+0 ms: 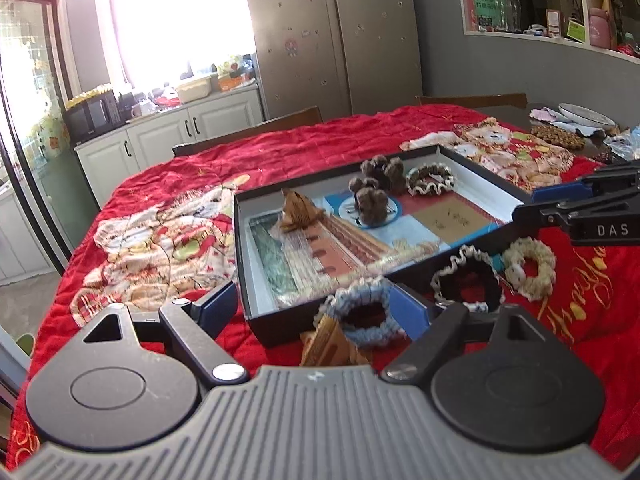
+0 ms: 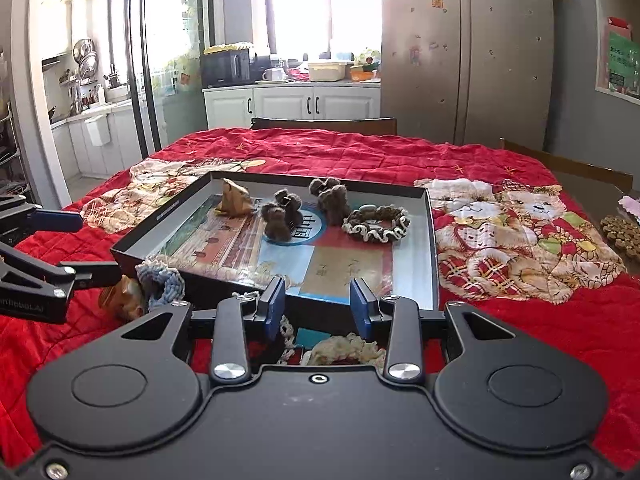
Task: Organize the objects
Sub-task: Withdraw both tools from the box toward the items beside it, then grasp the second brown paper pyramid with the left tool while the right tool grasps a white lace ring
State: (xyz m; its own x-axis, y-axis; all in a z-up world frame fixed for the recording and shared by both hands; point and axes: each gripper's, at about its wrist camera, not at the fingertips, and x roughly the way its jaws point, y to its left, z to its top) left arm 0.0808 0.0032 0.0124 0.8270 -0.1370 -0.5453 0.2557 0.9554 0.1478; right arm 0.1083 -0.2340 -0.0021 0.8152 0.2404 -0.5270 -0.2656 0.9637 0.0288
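A shallow black box (image 1: 256, 320) (image 2: 430, 240) lies on the red quilt. In it are a tan pyramid pouch (image 1: 298, 212) (image 2: 234, 200), brown fuzzy clips (image 1: 370, 200) (image 2: 280, 216) and a brown-and-cream scrunchie (image 1: 430, 180) (image 2: 376, 222). My left gripper (image 1: 314, 310) (image 2: 80, 246) is wide open at the box's near corner. A blue-grey scrunchie (image 1: 360, 316) (image 2: 160, 276) and a tan pouch (image 1: 328, 346) (image 2: 122, 300) lie between its fingers, untouched by the pads. My right gripper (image 2: 319, 312) (image 1: 540, 202) stands partly open and holds nothing. It hovers over a black-and-white scrunchie (image 1: 468, 284) (image 2: 286, 332) and a cream scrunchie (image 1: 528, 268) (image 2: 348, 350).
The red quilt (image 2: 520, 320) with teddy-bear prints covers the table. Wooden chair backs (image 2: 324, 124) stand at the far edge. A plate (image 1: 586, 114) and a brown woven mat (image 1: 560, 136) (image 2: 620, 232) sit at the far right. Beyond are a fridge (image 2: 464, 52) and kitchen cabinets (image 2: 292, 104).
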